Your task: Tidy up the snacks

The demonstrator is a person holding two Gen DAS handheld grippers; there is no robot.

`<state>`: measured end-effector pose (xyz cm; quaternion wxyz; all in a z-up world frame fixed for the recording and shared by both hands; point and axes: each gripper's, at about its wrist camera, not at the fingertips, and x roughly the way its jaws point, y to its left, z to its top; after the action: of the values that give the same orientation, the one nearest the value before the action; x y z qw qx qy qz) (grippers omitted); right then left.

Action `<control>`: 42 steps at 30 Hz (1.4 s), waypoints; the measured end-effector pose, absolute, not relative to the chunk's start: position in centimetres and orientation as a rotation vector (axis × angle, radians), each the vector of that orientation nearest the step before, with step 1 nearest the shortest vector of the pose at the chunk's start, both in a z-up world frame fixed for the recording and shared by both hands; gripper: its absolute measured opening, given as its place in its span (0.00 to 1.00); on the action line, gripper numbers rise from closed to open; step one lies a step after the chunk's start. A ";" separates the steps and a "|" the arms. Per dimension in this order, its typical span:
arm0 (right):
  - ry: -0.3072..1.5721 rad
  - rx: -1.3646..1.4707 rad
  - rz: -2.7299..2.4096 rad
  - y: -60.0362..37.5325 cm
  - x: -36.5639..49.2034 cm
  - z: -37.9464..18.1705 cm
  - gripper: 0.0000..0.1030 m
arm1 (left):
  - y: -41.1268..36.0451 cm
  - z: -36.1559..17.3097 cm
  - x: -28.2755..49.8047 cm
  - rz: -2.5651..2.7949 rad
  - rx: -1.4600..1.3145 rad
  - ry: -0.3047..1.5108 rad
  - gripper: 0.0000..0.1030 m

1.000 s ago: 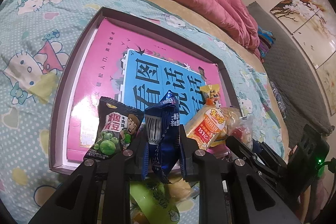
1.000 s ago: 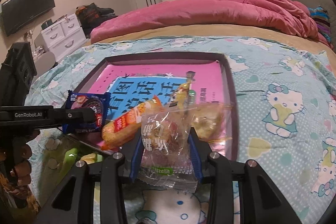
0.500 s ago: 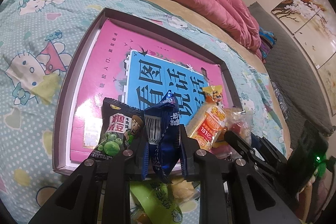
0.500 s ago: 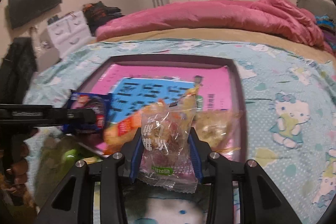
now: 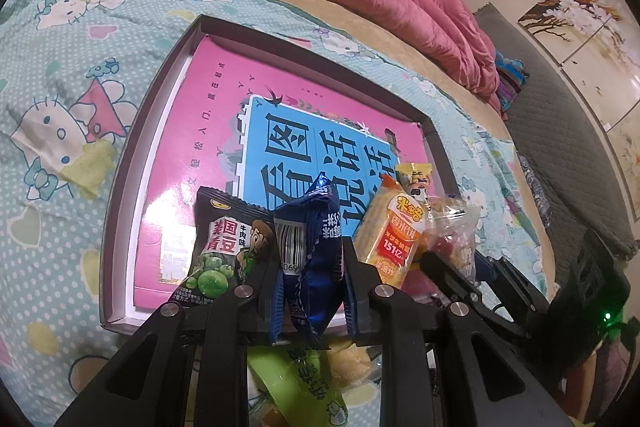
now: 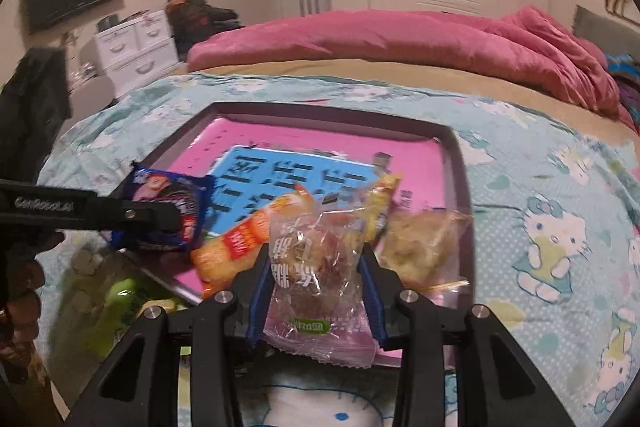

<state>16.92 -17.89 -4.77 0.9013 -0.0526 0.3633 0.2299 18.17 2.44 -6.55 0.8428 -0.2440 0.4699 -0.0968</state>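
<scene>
**Two snack packets held over the tray edge**

Blue foil snack packet (image 5: 310,251) clamped upright between the left gripper (image 5: 310,267) jaws, at the near rim of the shallow box tray (image 5: 120,187). Clear packet of reddish sweets (image 6: 316,267) pinched in the right gripper (image 6: 316,291), low over the same rim. Both likely light, crinkly, slippery; best gripped across the flat middle, gently, to avoid crushing the contents. Alongside in the tray: green-pea packet (image 5: 224,247), orange rice-cracker packet (image 5: 394,239). Underneath, a cartoon-cat bedsheet (image 5: 60,107).

Pea packet (image 5: 224,247) left of rice-cracker packet (image 5: 394,235), both in tray (image 5: 132,187)
</scene>
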 end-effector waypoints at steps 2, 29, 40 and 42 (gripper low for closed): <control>0.750 -0.113 0.492 -17.6 16.7 -4.8 0.40 | 2.4 -6.6 18.2 -0.203 -0.517 0.993 0.24; 0.777 -0.056 0.400 -21.0 15.1 -4.2 0.50 | 2.6 -6.6 18.5 -0.208 -0.533 1.001 0.24; 0.778 -0.057 0.471 -20.1 14.5 -4.0 0.50 | 2.3 -6.3 18.1 -0.219 -0.530 1.009 0.24; 0.779 -0.049 0.485 -19.9 14.5 -4.0 0.50 | 2.1 -6.3 18.1 -0.216 -0.524 1.012 0.24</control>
<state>14.48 -19.91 -3.98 0.8963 -0.0235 0.3759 0.2341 18.12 2.14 -6.26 0.8364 -0.2478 0.4782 -0.1020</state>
